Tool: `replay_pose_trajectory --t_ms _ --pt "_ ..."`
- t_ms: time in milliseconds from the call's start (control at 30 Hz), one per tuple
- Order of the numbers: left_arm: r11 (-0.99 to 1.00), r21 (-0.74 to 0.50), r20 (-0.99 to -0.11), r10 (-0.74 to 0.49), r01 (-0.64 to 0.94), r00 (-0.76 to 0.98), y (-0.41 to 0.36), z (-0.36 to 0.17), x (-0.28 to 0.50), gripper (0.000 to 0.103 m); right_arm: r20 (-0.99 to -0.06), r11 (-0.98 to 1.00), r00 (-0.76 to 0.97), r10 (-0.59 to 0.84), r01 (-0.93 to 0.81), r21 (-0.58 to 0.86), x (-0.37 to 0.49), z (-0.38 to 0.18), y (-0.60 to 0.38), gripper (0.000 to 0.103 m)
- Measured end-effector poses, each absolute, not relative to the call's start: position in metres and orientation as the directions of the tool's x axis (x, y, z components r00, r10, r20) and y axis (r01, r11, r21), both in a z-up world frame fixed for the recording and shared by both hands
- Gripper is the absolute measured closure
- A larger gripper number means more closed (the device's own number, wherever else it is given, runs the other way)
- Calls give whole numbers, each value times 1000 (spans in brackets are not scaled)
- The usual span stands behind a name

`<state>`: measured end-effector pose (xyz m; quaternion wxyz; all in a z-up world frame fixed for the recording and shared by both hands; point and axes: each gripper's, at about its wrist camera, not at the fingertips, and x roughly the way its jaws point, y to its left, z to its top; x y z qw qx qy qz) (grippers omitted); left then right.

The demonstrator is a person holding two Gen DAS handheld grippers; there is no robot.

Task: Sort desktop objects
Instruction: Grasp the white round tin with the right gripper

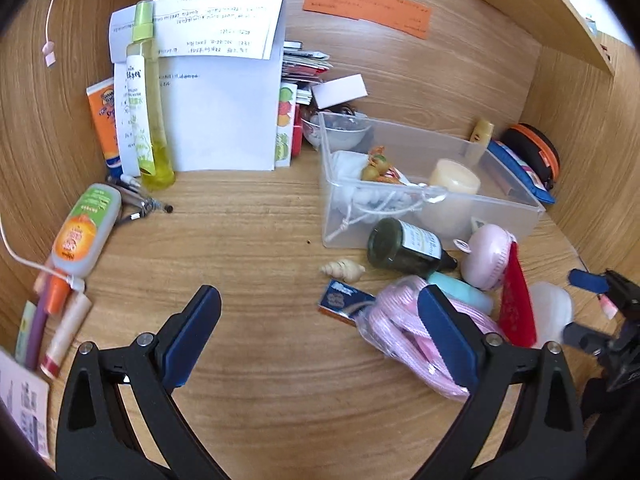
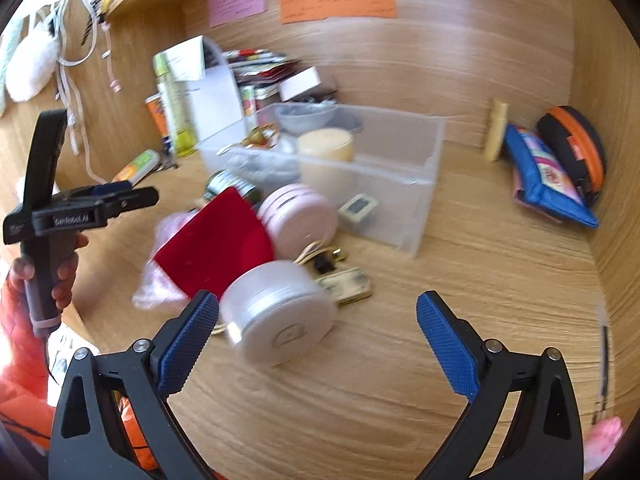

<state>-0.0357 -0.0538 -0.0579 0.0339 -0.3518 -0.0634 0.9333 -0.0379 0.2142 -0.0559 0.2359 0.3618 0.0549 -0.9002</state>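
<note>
Right wrist view: right gripper (image 2: 318,332) spread wide, empty, white round jar (image 2: 280,316) on the desk (image 2: 460,288) just ahead, beside its left finger. Looked light, rigid, slick plastic; best squeezed across the curved side. Left gripper (image 1: 320,332) also released.

A: How much of the right wrist view is sharp?

B: Little. The white round case (image 2: 276,316) near the lens is smeared, and the red pouch (image 2: 212,248) covers part of the dark bottle (image 2: 232,188) and the pink bag (image 2: 160,284).

A: Can you read the sticky notes (image 2: 338,2)?

B: No, the writing is too small and blurred.

A: And the left wrist view?

B: The printed card (image 1: 24,404) is cut off by the left edge. The right finger (image 1: 448,336) hides part of the pink cable bag (image 1: 400,328). The sheets of paper (image 1: 216,92) hide most of what is stacked behind them.
</note>
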Motion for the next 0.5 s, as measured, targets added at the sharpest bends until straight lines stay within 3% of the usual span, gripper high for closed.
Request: replay_pose_trajectory --t_ms 300,433,500 --pt "-984 -131 -622 180 -125 -762 -18 -42 -26 3 -729 -846 -536 -425 522 110 -54 -84 198 6" --pt "-974 -127 -623 224 -185 -750 6 -40 -30 3 -724 -831 -528 -443 545 112 -52 -83 194 18" --pt "-970 -127 -626 242 -208 -742 15 -40 -33 3 -725 -818 -517 -456 565 111 -50 -83 190 30"
